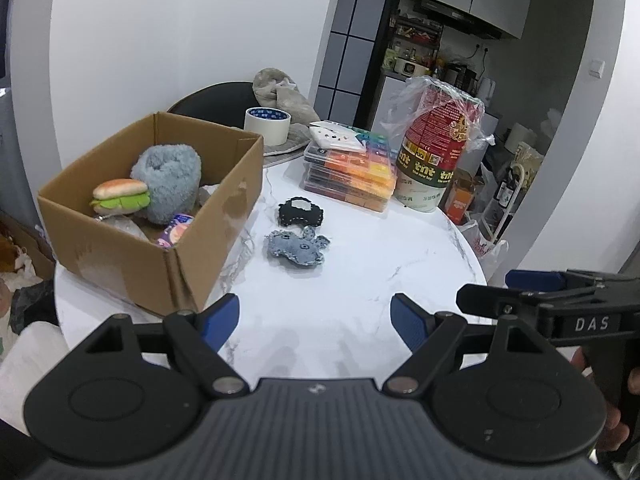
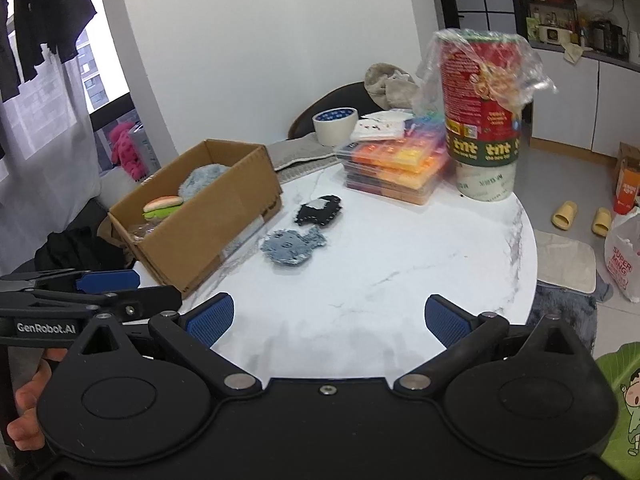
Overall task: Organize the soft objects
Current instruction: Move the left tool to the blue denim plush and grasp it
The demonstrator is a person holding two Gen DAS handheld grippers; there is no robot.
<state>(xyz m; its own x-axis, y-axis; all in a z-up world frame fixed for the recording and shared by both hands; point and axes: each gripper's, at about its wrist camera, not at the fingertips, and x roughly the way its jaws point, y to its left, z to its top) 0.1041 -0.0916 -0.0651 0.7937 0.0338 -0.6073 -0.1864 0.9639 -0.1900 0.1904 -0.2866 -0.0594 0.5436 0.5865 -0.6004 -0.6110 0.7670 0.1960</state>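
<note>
From the left wrist camera, the left gripper (image 1: 316, 320) hangs low over the near edge of the marble table (image 1: 360, 264), its blue pads spread apart with nothing between them, apparently lined up for a reach. Beyond it lie the two soft items not yet sorted: a blue denim patch toy (image 1: 297, 246) and, just behind it, a black stitched toy (image 1: 300, 213), both flat on the tabletop beside the open cardboard box (image 1: 168, 276). The box already holds a plush burger (image 1: 121, 195) and a fluffy grey-blue plush (image 1: 168, 176), which suggests it is the collecting bin. At right, the right gripper (image 1: 532, 292) juts in side-on.

From the right wrist camera, the right gripper (image 2: 329, 316) is likewise wide open and empty above the table edge. The denim toy (image 2: 291, 247) and black toy (image 2: 320, 210) sit just right of the box (image 2: 208, 236), near enough for a short lift in. Stacked bead cases (image 2: 396, 172) and a wrapped canister (image 2: 484, 120) stand behind.
</note>
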